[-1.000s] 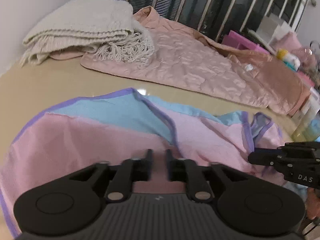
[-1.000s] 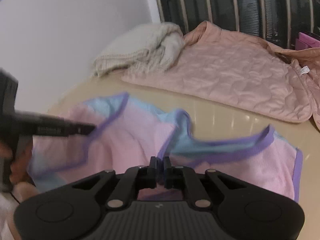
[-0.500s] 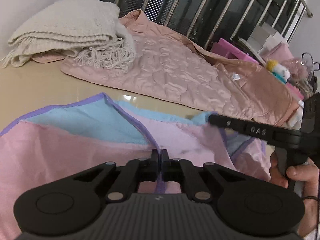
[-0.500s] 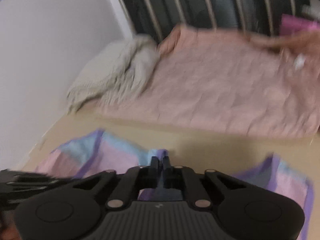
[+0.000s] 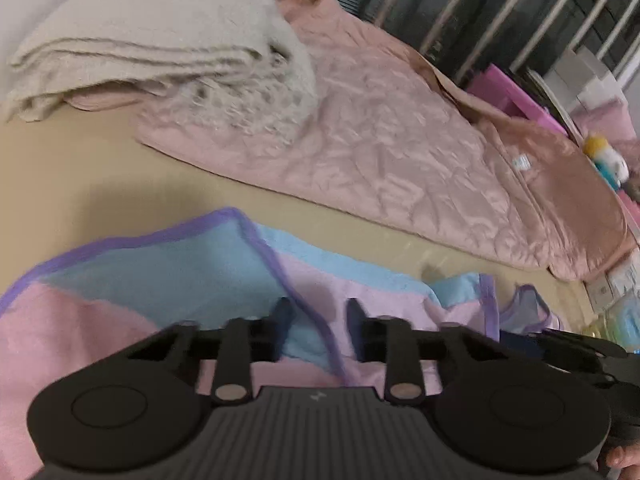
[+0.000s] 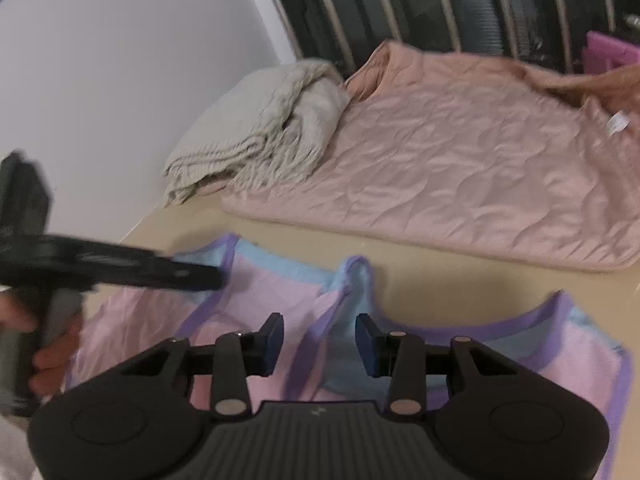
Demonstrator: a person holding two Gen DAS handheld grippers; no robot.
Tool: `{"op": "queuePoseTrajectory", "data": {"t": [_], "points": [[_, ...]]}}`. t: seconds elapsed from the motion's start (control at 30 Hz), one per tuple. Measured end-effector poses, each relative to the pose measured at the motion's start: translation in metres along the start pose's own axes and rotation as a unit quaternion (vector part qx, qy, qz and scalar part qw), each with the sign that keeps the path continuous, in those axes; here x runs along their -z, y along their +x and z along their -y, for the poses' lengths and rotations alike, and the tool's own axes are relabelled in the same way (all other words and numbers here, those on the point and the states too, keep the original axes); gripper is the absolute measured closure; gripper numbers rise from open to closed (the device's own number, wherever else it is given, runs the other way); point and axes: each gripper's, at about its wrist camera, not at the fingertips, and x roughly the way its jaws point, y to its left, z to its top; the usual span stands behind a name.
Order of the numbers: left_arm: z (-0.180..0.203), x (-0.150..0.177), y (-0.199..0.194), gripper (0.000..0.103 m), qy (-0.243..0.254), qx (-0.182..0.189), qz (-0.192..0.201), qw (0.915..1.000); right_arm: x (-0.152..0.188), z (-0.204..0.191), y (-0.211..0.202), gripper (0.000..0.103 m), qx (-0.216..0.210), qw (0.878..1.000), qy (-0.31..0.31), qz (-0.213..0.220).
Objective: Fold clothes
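light: soft, dim | blur: motion smear throughout | edges: fisheye-curved, dark corners

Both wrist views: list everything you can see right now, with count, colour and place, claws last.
Garment: one, pink and light blue with purple trim, partly folded on the table just ahead of both claws.
Quilted jacket: one, salmon pink, spread flat at the table's far side.
Knit blanket: one, cream, fringed, folded, lying partly on the jacket's left end.
Table: one, tan, under all the clothes.
Railing: pale bars on dark, behind the table.
Clutter: pink boxes and a small yellow-and-white item, far right, blurred.
Left claw: black, open, over the garment, holding nothing.
Right claw: black, open, over the purple trim, holding nothing.
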Motion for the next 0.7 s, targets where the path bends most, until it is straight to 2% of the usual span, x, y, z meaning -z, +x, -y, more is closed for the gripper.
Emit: {"op": "queuePoseTrajectory", "data": {"t": [0.03, 0.13, 0.27, 0.4, 0.47, 0.57, 0.7], "points": [[0.000, 0.001, 0.002, 0.093, -0.008, 0.005, 0.001, 1.0000, 0.000, 0.001, 0.001, 0.099, 0.000, 1.000, 0.003, 0.004], [-0.005, 0.000, 0.002, 0.101, -0.030, 0.024, 0.011, 0.9992, -0.001, 0.005, -0.004, 0.100, -0.012, 0.999, 0.019, 0.032], [-0.013, -0.001, -0.010, 0.101, -0.060, 0.053, 0.034, 0.9962, -0.007, 0.009, -0.022, 0.100, -0.037, 0.997, 0.035, 0.064], [-0.020, 0.001, -0.040, 0.102, -0.085, 0.099, 0.060, 0.9897, -0.009, 0.004, -0.039, 0.100, -0.041, 0.996, 0.023, 0.071], [-0.020, 0.009, -0.055, 0.102, -0.079, 0.110, 0.064, 0.9887, -0.006, -0.002, -0.049, 0.100, -0.042, 0.996, 0.010, 0.074], [-0.016, 0.029, -0.060, 0.102, -0.035, 0.076, 0.044, 0.9955, 0.008, -0.008, -0.060, 0.100, -0.043, 0.997, -0.004, 0.056], [-0.023, 0.047, -0.048, 0.102, -0.022, 0.037, 0.025, 0.9988, 0.031, -0.016, -0.043, 0.099, -0.019, 0.999, -0.031, -0.002]]}}
